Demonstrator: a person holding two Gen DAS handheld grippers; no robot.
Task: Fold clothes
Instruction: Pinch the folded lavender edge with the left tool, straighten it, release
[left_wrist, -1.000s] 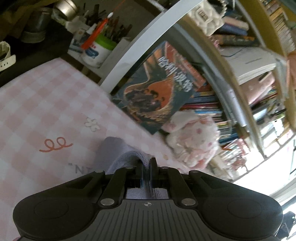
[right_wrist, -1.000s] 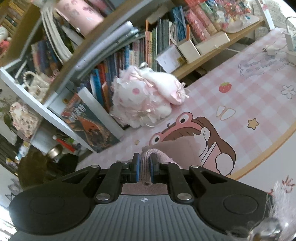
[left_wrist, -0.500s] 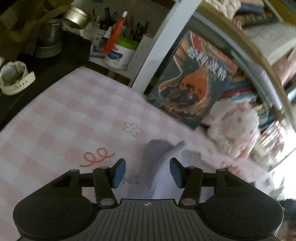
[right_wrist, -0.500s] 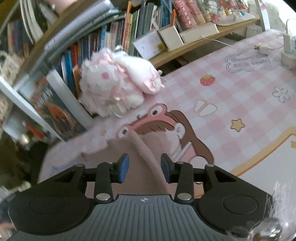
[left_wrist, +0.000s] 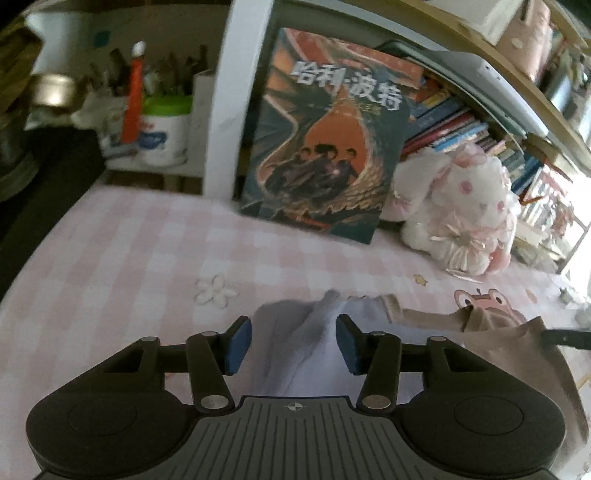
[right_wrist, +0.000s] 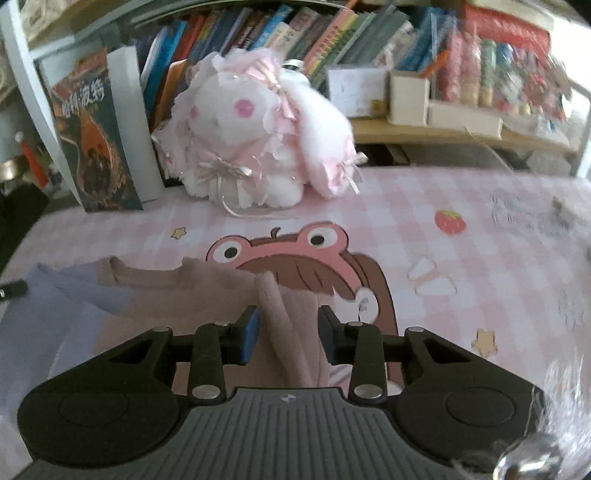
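Observation:
A garment lies on the pink checked table mat (left_wrist: 122, 258). Its left part is pale lilac (left_wrist: 295, 343) and its right part is dusty pink-brown (right_wrist: 192, 295). My left gripper (left_wrist: 293, 343) is open, its blue pads on either side of a raised lilac fold. My right gripper (right_wrist: 288, 328) is open, its pads on either side of a raised pink-brown ridge of cloth (right_wrist: 284, 325). The garment's neckline edge (right_wrist: 147, 275) faces the shelf. The right gripper's tip (left_wrist: 565, 338) shows at the right edge of the left wrist view.
A white and pink plush toy (right_wrist: 251, 136) sits at the back of the mat, against a bookshelf (right_wrist: 295, 33). A dark illustrated book (left_wrist: 328, 155) leans on a white post (left_wrist: 236, 92). A pen cup (left_wrist: 159, 125) stands far left.
Both grippers were shut on the cloth a second ago. Both have opened and let go; the cloth now lies on the mat and the views have levelled out.

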